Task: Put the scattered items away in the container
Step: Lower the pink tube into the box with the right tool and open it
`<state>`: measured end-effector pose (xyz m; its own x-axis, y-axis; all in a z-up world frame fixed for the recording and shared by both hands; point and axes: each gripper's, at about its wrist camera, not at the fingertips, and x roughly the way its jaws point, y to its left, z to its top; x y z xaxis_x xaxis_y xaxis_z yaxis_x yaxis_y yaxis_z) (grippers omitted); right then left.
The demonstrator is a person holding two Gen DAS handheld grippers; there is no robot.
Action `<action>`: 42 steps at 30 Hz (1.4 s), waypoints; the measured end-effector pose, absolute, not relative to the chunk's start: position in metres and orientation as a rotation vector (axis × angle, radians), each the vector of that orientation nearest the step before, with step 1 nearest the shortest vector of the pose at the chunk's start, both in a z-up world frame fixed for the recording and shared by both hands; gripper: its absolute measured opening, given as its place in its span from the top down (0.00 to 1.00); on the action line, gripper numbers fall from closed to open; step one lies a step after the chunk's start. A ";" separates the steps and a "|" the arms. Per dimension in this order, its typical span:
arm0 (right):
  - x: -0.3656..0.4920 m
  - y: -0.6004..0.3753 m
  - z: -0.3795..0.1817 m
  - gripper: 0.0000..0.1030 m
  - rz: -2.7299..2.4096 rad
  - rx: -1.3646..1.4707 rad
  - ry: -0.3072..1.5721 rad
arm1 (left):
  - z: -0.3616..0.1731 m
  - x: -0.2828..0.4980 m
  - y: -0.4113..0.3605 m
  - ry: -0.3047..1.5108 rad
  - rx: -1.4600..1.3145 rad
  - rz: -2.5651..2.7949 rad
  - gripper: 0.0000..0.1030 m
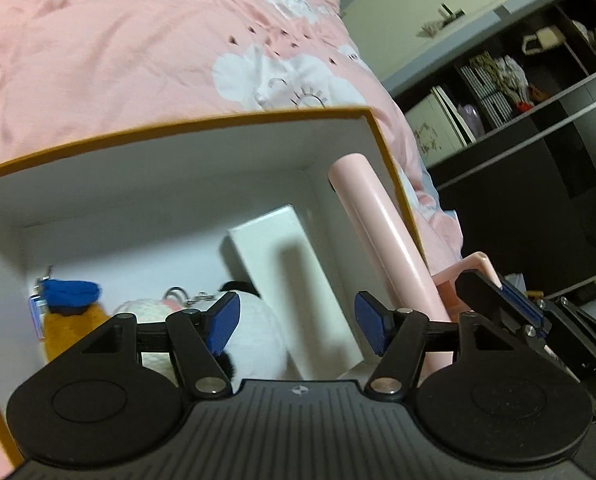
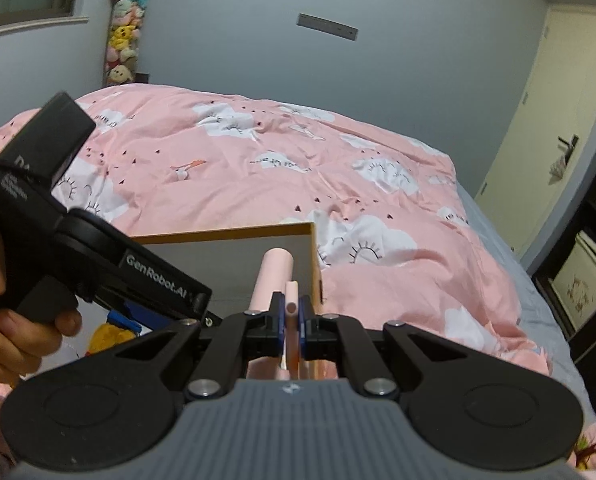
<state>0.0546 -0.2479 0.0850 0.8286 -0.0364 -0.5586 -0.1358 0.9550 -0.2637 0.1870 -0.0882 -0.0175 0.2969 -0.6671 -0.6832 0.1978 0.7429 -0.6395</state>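
Observation:
An open box [image 1: 201, 126] with an orange rim and white inside stands on the bed. In it lie a white carton [image 1: 293, 280], a black-and-white plush [image 1: 253, 332], an orange plush with a blue cap [image 1: 71, 296], and a keyring. A pink hair dryer leans in the box's right corner, its barrel [image 1: 382, 236] pointing up. My left gripper [image 1: 298, 322] is open and empty, just above the box's inside. My right gripper [image 2: 292, 322] is shut on the dryer's flat pink handle [image 2: 291, 300], with the barrel [image 2: 271, 276] ahead of it over the box [image 2: 233, 234].
The pink quilt with white clouds [image 2: 338, 184] covers the bed around the box. A dark shelf unit [image 1: 538, 92] with clutter stands to the right. A door [image 2: 538, 120] is beyond the bed. Plush toys [image 2: 123, 40] hang in the far corner.

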 end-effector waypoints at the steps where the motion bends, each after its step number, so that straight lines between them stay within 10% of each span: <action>1: 0.055 -0.244 0.082 0.93 0.057 -0.329 0.591 | -0.017 0.186 -0.085 1.128 -0.485 -0.592 0.28; 42: 0.085 -0.208 -0.004 0.80 0.204 -1.329 0.763 | -0.021 0.153 -0.046 1.129 -0.419 -0.481 0.29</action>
<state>0.0855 -0.2079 -0.0039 0.7452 -0.2819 -0.6043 -0.5458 0.2628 -0.7956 0.1530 -0.0460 -0.0207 0.3464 -0.5622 -0.7510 0.1519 0.8236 -0.5464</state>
